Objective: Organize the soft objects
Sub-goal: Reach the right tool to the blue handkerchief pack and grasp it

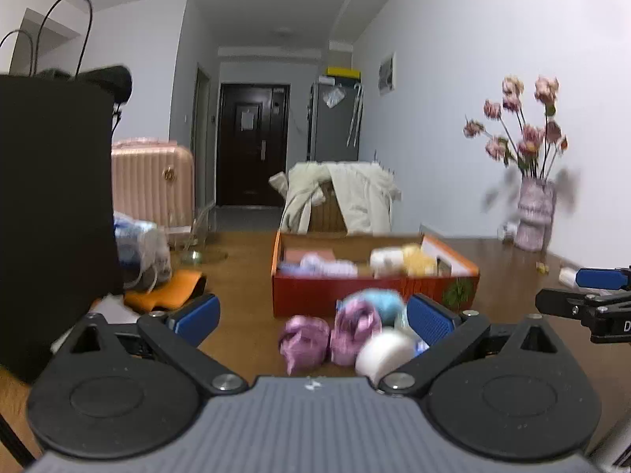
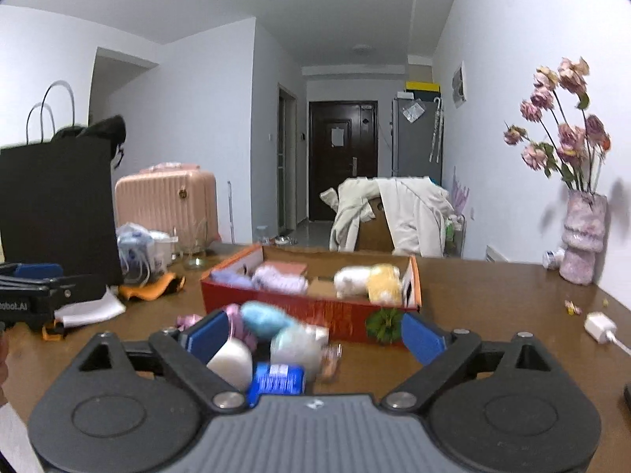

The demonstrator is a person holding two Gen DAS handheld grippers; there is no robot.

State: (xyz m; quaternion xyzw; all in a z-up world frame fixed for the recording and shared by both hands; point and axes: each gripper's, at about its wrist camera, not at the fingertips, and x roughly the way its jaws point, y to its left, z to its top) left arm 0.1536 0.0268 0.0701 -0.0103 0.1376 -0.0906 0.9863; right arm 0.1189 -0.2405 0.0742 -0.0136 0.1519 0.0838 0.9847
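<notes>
A red-orange cardboard box (image 1: 335,291) (image 2: 299,307) stands on the brown table and holds pink, lilac, white and yellow soft items (image 2: 384,282). In front of it lies a blurred pile: two purple rolls (image 1: 305,339), a light blue soft piece (image 1: 380,303) (image 2: 262,319), a white roll (image 1: 384,352) (image 2: 232,360) and a blue packet (image 2: 278,380). My left gripper (image 1: 313,317) is open above the pile, holding nothing. My right gripper (image 2: 315,333) is open over the same pile, holding nothing; it also shows at the right edge of the left wrist view (image 1: 587,295).
A black paper bag (image 1: 51,205) stands at the left with plastic bags (image 2: 142,252) and an orange cloth (image 1: 163,293) beside it. A vase of pink flowers (image 2: 581,236) stands at the right by the wall. A white charger (image 2: 599,325) lies at the table's right.
</notes>
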